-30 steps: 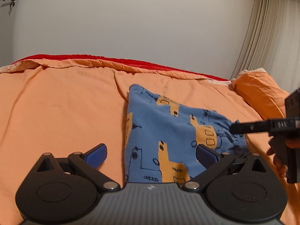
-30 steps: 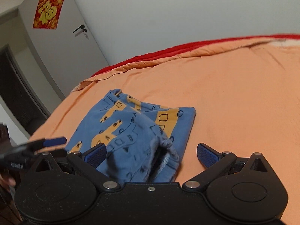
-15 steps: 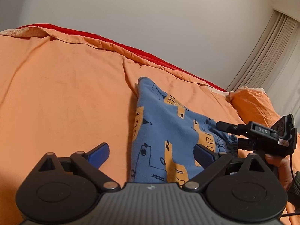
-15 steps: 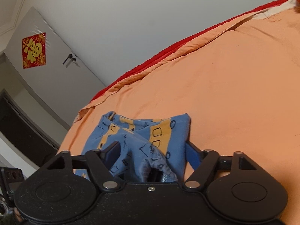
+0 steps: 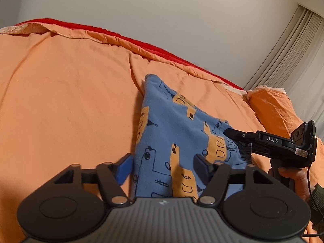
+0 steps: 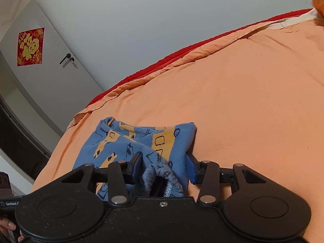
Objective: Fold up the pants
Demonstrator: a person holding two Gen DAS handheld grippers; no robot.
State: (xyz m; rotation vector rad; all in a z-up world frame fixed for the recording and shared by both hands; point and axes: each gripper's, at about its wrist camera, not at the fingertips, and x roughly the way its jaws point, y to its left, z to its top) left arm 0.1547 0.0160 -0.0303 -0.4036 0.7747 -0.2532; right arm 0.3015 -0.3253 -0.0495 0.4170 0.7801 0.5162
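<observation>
Low in both frames, our claws are closing around the pants (image 5: 178, 141): left claw (image 5: 162, 168) over the near edge, right claw (image 6: 163, 168) over the bunched waistband, neither clamped yet. We judge this grips both corners for folding across the bed (image 5: 60, 101).

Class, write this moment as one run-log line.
left gripper: closing over pants edge | right gripper: closing around waistband | pants: lying on bed
</observation>
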